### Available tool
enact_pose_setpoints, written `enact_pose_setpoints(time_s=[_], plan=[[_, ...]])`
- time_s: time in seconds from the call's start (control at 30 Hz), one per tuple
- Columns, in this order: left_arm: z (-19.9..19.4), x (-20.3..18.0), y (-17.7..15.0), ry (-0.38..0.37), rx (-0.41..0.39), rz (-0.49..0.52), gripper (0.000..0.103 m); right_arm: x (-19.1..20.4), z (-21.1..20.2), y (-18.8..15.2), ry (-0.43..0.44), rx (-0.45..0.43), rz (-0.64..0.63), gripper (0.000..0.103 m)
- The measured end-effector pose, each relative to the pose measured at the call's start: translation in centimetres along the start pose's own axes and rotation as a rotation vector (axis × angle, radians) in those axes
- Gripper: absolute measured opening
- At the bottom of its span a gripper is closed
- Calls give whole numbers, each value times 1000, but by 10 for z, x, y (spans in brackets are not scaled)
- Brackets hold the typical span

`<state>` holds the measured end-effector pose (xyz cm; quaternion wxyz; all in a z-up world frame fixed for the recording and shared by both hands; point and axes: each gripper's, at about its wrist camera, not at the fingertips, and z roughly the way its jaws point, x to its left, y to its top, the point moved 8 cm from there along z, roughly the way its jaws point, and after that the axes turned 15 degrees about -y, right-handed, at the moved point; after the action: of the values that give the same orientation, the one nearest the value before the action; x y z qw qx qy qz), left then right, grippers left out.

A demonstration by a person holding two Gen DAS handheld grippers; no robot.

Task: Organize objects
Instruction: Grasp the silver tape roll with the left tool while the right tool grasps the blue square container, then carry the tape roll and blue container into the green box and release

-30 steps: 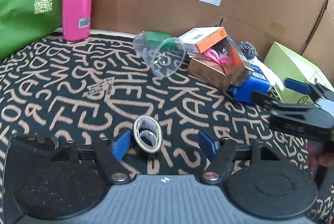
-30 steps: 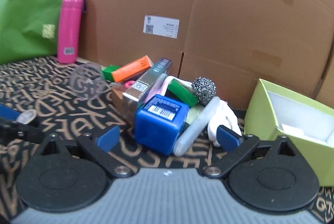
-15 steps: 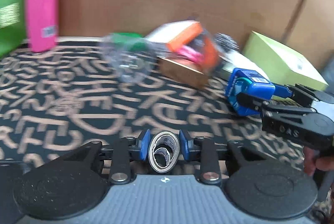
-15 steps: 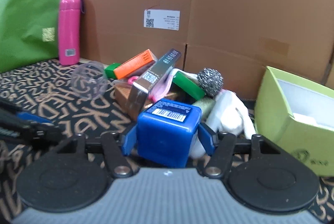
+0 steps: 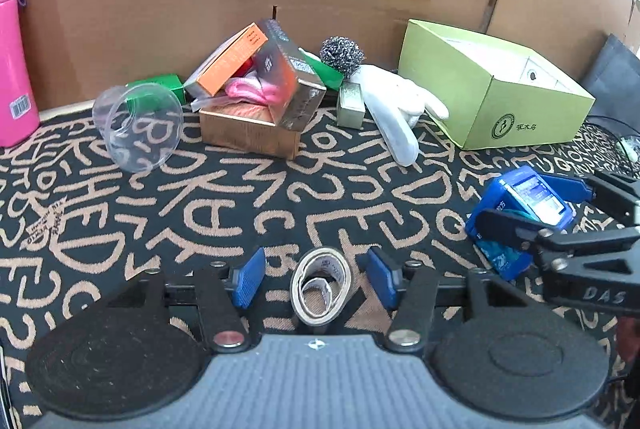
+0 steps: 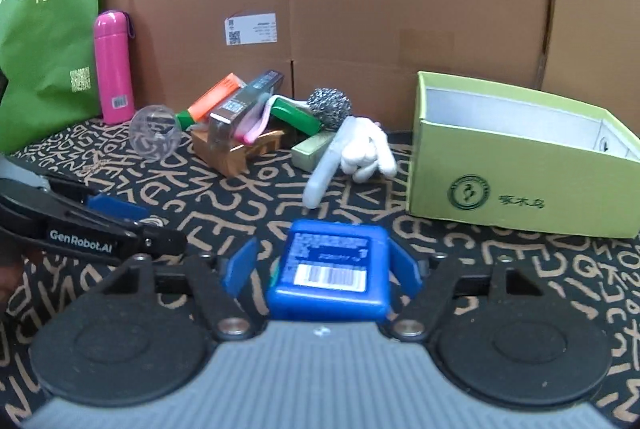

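Tape roll [image 5: 322,291] is seen loose between the just-widened left gripper [image 5: 316,277] jaws; blue box [image 6: 330,275] sits between the right gripper [image 6: 320,269] pads, likewise just widened. Each should be re-clamped squarely before carrying to the green box [image 6: 516,185].

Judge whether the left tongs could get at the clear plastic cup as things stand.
Probably yes: the clear plastic cup lies on its side with bare mat before it. But the tape roll sits between the open left tongs.

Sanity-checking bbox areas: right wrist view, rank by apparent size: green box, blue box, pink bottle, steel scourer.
1. green box
2. blue box, though it sits nearest the camera, so its size is inflated
3. pink bottle
4. steel scourer
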<state>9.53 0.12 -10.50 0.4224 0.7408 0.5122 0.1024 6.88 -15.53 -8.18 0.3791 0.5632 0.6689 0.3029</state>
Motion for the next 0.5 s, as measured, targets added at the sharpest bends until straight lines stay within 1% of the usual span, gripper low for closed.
enact_pose_setpoints(time_s=[0.03, 0.07, 0.13, 0.2, 0.23, 0.27, 0.3, 0.33, 0.43, 0.5], plan=[[-1, -1, -1, 2, 2, 12, 45, 1, 1, -2, -9, 1, -12, 75], [0, -2, -1, 5, 8, 30, 41, 3, 2, -3, -17, 4, -19, 75], [2, -3, -1, 18, 13, 47, 41, 3, 5, -7, -20, 16, -21, 74], [5, -5, 0, 34, 10, 64, 41, 1, 6, -9, -24, 26, -13, 66], [7, -7, 0, 39, 11, 79, 41, 0, 7, -10, -23, 33, -9, 60], [8, -9, 0, 43, 15, 99, 36, -2, 8, -12, -17, 43, -3, 55], [9, -11, 1, 33, 18, 104, 32, -4, 9, -13, -6, 47, 8, 55], [9, -13, 2, 23, 22, 97, 31, -5, 9, -13, 2, 50, 16, 55], [11, -22, 9, -59, 29, 62, 31, -9, 7, -11, 14, 53, 13, 55], [11, -34, 21, -99, 16, 76, 31, -16, 1, -6, 26, 33, 33, 55]])
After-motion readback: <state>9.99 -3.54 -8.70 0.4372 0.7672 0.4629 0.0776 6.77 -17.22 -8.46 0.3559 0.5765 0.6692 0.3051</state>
